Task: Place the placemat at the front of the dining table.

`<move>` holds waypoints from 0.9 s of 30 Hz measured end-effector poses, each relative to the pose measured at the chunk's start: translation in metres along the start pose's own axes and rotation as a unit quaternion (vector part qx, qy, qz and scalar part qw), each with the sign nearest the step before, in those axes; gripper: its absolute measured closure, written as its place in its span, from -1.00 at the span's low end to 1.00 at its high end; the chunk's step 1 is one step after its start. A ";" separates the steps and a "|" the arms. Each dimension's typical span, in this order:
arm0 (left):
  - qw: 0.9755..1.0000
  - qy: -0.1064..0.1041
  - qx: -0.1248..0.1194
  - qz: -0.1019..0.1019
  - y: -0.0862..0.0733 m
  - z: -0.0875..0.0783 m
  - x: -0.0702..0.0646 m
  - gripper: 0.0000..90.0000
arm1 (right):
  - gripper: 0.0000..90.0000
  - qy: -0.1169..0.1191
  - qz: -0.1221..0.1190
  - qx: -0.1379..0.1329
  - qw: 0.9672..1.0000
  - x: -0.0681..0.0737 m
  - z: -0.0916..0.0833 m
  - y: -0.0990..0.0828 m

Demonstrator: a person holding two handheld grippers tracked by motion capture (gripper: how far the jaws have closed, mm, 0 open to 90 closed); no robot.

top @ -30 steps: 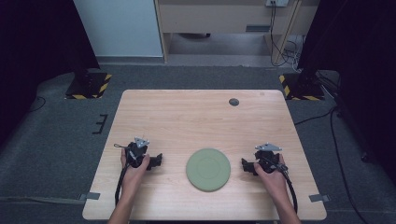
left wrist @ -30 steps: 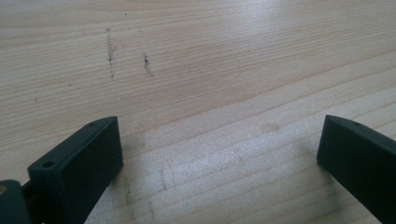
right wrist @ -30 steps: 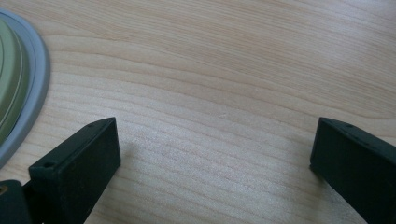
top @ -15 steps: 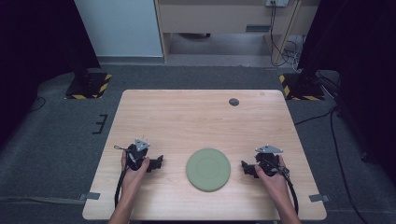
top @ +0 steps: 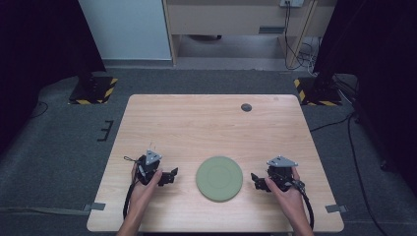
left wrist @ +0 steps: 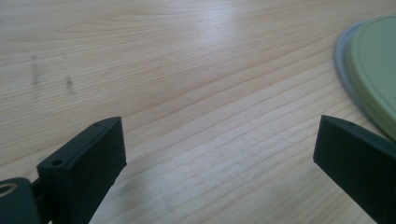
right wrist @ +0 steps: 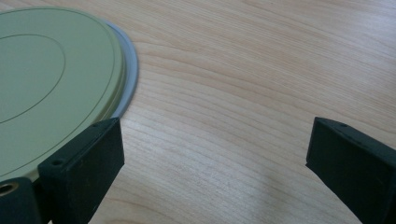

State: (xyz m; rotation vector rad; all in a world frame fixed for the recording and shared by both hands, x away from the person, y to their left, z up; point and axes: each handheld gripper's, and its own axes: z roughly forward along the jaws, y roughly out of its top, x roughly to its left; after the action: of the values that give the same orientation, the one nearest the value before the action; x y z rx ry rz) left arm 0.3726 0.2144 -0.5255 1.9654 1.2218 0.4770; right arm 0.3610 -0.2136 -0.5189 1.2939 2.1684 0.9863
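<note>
A pale wooden bench (top: 206, 128) is seen on grey carpet (top: 59, 142). A small dark round disc (top: 246, 107) is set near its far edge. Yellow-and-black striped bases (top: 92, 91) are placed at both far corners.

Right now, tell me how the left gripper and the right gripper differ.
The left gripper sits left of the green plate, farther from its rim; the right gripper sits right of it, closer. In its own view the plate edges in at right; the right's shows it large at left. Both are open, empty, pointing toward the plate.
</note>
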 end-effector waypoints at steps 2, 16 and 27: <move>1.000 -0.015 0.001 0.002 0.001 0.001 -0.005 -0.96 | -0.89 0.002 -0.004 0.002 1.000 0.001 0.000 0.000; 0.997 -0.065 0.026 0.019 0.002 0.019 -0.034 -0.95 | -0.88 0.026 -0.042 0.015 0.999 0.018 0.006 0.000; 0.995 -0.091 0.026 0.031 0.003 0.020 -0.048 -0.95 | -0.88 0.031 -0.044 0.011 0.999 0.022 0.004 0.001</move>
State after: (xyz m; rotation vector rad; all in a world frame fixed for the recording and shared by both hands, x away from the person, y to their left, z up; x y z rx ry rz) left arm 0.3643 0.1630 -0.5324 2.0468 1.0714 0.2912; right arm 0.3540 -0.1929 -0.5213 1.1812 2.2674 0.9829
